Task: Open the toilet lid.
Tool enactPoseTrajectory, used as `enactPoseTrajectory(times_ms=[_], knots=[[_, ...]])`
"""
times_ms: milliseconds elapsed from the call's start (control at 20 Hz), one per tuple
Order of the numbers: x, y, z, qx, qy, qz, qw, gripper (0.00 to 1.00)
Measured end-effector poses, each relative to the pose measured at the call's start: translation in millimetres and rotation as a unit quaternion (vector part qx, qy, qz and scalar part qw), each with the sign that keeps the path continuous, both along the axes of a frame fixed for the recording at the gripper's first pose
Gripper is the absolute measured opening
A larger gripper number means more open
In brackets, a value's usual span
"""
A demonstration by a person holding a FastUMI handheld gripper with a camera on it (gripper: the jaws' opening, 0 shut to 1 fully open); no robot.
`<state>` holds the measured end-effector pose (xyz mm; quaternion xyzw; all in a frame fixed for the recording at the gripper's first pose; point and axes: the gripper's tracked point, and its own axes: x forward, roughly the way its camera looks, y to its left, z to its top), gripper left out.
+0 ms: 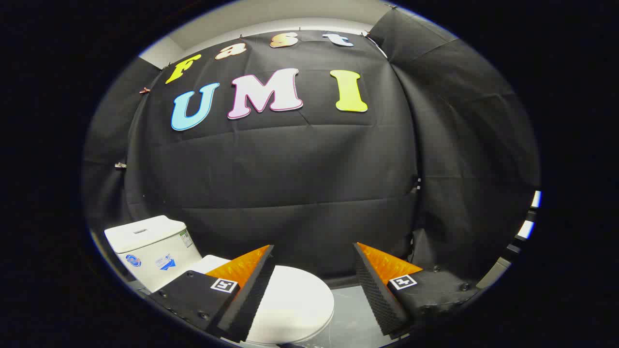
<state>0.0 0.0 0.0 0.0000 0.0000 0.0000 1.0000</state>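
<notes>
A white toilet stands low ahead, its tank (150,251) to the left beyond the left finger. The white lid (295,302) lies flat and closed over the bowl, partly hidden behind the left finger (242,290). My gripper (314,253) is open, its fingers wide apart and above the lid, touching nothing. The lid's rounded front edge lies between the fingers, nearer the left one.
Black cloth walls close the booth behind and to the right of the toilet. A strip of grey floor (355,314) shows between the lid and the right finger (382,285).
</notes>
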Motion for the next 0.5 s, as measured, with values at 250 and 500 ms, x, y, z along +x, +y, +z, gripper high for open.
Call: enactPoseTrajectory(times_ms=[250,500], knots=[[-0.1,-2.0,0.8,0.001,0.001,-0.005,1.0,0.98],[1.3,-1.2,-3.0,0.004,0.007,-0.004,1.0,0.98]])
